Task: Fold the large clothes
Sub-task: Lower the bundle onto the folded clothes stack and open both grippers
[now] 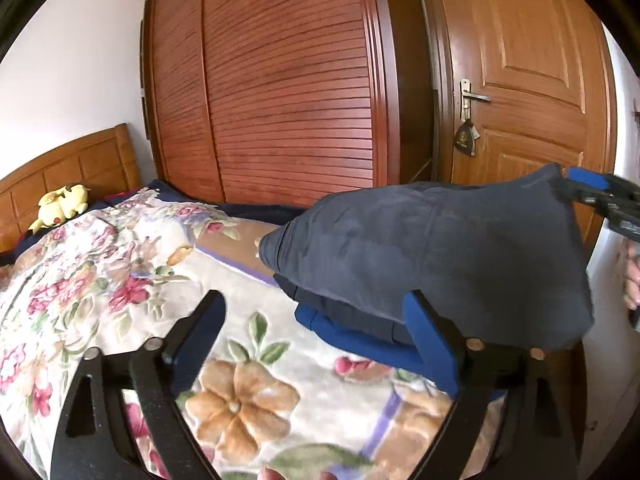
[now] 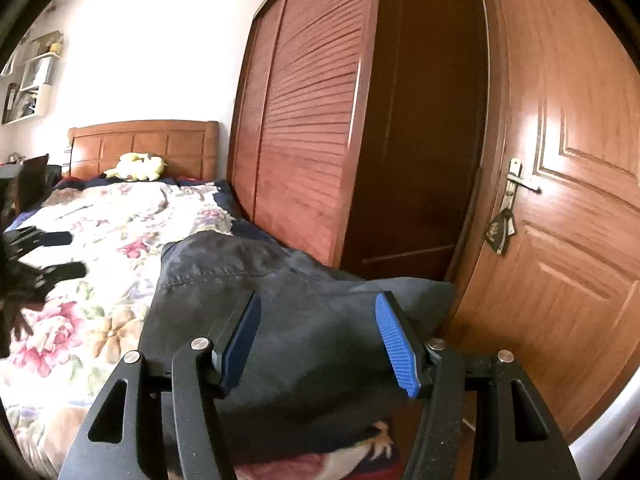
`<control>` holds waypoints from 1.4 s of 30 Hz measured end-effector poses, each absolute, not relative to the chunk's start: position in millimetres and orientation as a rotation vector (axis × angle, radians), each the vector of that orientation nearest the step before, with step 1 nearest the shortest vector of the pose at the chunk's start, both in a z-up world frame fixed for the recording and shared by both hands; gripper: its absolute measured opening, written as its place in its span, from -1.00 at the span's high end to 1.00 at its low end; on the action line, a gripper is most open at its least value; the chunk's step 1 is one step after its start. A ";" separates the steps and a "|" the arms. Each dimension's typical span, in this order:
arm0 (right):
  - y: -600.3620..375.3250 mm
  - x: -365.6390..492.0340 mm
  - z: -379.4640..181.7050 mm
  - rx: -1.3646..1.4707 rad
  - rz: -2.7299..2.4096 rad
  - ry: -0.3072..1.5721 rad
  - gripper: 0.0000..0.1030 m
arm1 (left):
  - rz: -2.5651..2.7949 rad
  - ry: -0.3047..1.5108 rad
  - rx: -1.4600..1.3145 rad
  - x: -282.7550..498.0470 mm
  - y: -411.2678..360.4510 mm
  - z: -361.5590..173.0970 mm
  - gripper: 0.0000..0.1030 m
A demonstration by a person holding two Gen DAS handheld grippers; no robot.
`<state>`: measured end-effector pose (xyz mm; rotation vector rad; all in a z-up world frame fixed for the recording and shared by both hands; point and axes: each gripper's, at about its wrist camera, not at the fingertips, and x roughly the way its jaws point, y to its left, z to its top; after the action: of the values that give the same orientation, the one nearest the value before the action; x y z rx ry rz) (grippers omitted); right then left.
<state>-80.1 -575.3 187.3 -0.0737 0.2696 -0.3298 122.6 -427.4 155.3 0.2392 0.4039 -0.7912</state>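
A dark grey-blue garment (image 1: 432, 256) lies folded in layers at the bed's near right corner, a blue layer showing under it; it also shows in the right wrist view (image 2: 304, 320). My left gripper (image 1: 316, 308) is open and empty, its fingers low over the blanket, the right finger against the garment's near edge. My right gripper (image 2: 318, 332) is open just above the garment and holds nothing. In the left wrist view the right gripper (image 1: 600, 196) sits at the garment's raised far right corner. The left gripper (image 2: 44, 256) shows at the left in the right wrist view.
A floral blanket (image 1: 120, 280) covers the bed. A yellow plush toy (image 1: 64, 204) lies by the wooden headboard (image 1: 72, 164). A slatted wardrobe (image 1: 280, 92) and a wooden door (image 1: 532, 80) stand close behind the bed. Wall shelves (image 2: 32, 80) hang at the far left.
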 end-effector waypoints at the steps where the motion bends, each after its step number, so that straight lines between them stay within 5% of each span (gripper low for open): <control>1: -576.6 -74.1 185.7 -0.065 -0.327 0.285 -0.19 | -0.794 0.403 0.234 118.1 -422.7 155.3 -0.82; 14: -594.0 -44.1 178.3 -0.040 -0.399 0.472 -0.20 | -0.718 0.422 0.244 76.7 -362.4 138.1 -0.83; 22: -525.1 -62.5 193.8 -0.078 -0.332 0.374 -0.20 | -0.651 0.442 0.203 60.0 -305.3 122.8 -0.83; 31: -427.2 -70.5 180.5 -0.102 -0.124 0.361 -0.59 | -0.550 0.460 0.172 52.5 -234.5 106.9 -0.83; 42: -323.3 -38.8 121.7 -0.097 0.148 0.402 -0.59 | -0.377 0.527 0.129 64.4 -141.1 65.9 -0.83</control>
<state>-38.8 -323.3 121.7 -0.0972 0.4018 0.1481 64.4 -141.1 65.9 0.1288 0.5273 -0.3775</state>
